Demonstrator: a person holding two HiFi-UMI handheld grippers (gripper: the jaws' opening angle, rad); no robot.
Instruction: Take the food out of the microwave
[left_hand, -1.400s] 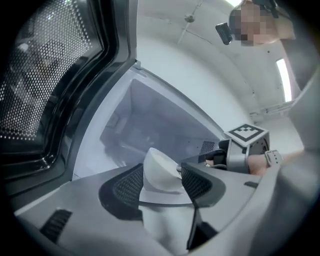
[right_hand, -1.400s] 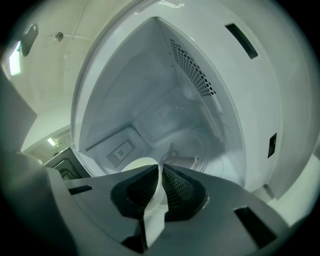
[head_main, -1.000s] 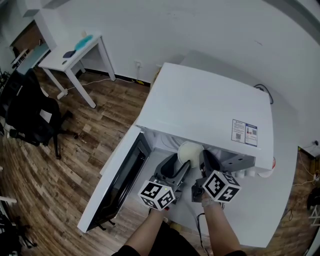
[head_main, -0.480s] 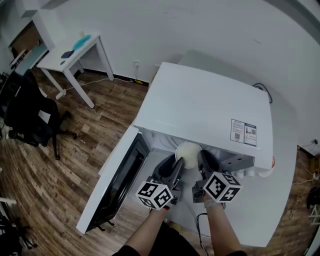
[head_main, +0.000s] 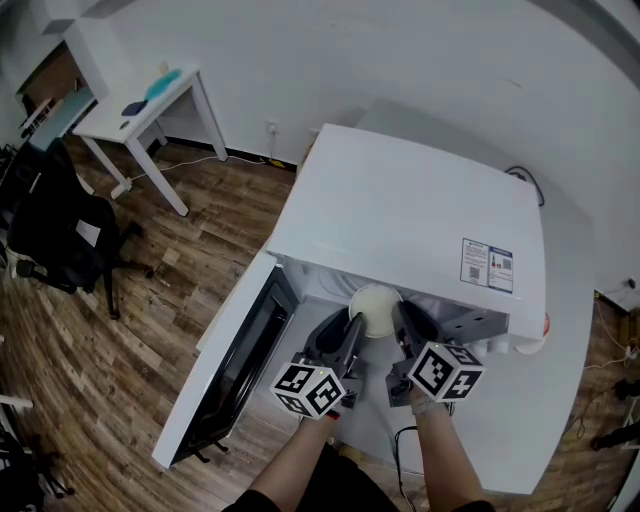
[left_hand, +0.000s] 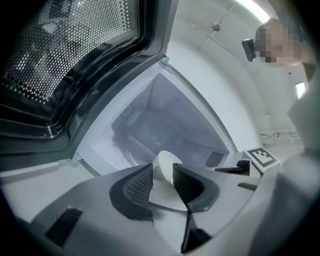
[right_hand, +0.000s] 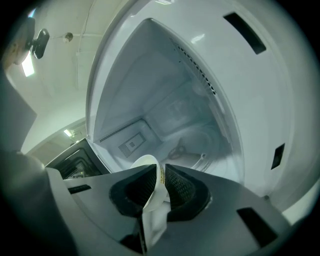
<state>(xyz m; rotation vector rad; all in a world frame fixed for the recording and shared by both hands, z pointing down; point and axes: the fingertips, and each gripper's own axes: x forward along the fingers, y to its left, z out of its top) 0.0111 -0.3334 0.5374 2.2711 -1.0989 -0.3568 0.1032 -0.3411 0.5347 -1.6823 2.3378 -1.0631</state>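
Jaws of left gripper (left_hand: 162, 182) just closing on white bowl (head_main: 375, 306) rim, right gripper (right_hand: 162, 186) jaws pinching opposite rim, at open microwave (head_main: 410, 210)

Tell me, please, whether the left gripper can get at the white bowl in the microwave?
Yes, it seems so: the door hangs open, nothing blocks the way, and the left gripper already has its jaws, which have just been closing, on the rim of the bowl.

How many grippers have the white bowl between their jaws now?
2. The left gripper, whose jaws have just been closing, pinches the left rim of the white bowl; the right gripper is shut on its right rim, at the mouth of the microwave.
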